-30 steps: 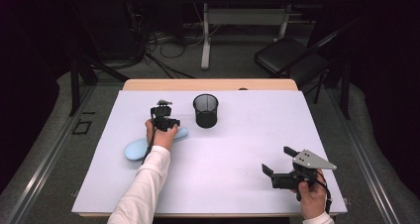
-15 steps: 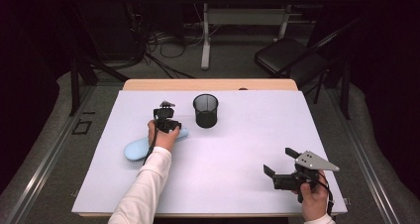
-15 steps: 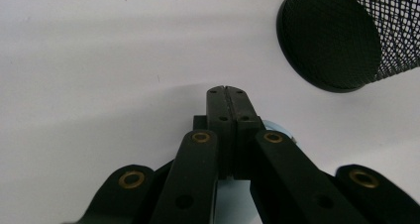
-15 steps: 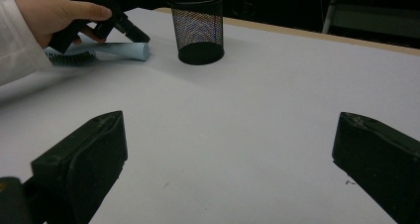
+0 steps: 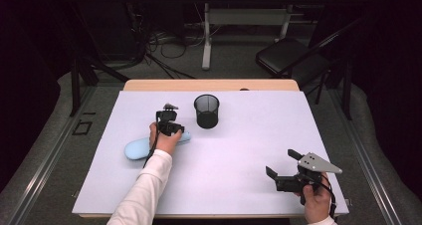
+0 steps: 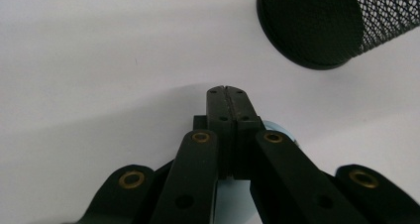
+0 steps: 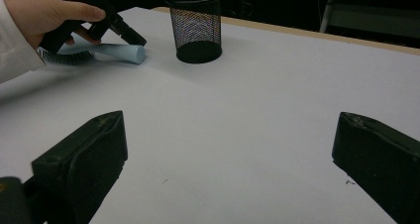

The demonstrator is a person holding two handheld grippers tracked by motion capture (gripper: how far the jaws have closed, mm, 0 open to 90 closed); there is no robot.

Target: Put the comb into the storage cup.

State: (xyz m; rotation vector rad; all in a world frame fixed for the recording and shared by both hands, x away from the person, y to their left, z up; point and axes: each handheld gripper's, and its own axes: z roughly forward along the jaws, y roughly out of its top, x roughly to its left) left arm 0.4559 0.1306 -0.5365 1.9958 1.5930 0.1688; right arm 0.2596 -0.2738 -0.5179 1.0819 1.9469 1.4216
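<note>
My left gripper (image 5: 168, 116) is held above the white table (image 5: 239, 150), its jaws pressed together pad against pad with nothing between them, as the left gripper view shows. Directly beneath it and just behind its tips lies the pale blue hairbrush (image 5: 141, 146), flat on the table; a sliver of its blue handle shows under the closed jaws in the left gripper view (image 6: 277, 130). Ahead of the left gripper and a little to its right stands the black mesh cup (image 5: 206, 111), upright, near but apart from the jaw tips. My right gripper (image 5: 284, 171) is held low over the near right part of the table, well apart from the hairbrush and the cup, its jaws spread wide and empty. From the right gripper's own view, the cup (image 7: 194, 25) and the hairbrush (image 7: 116, 52) lie far ahead and to the left.
</note>
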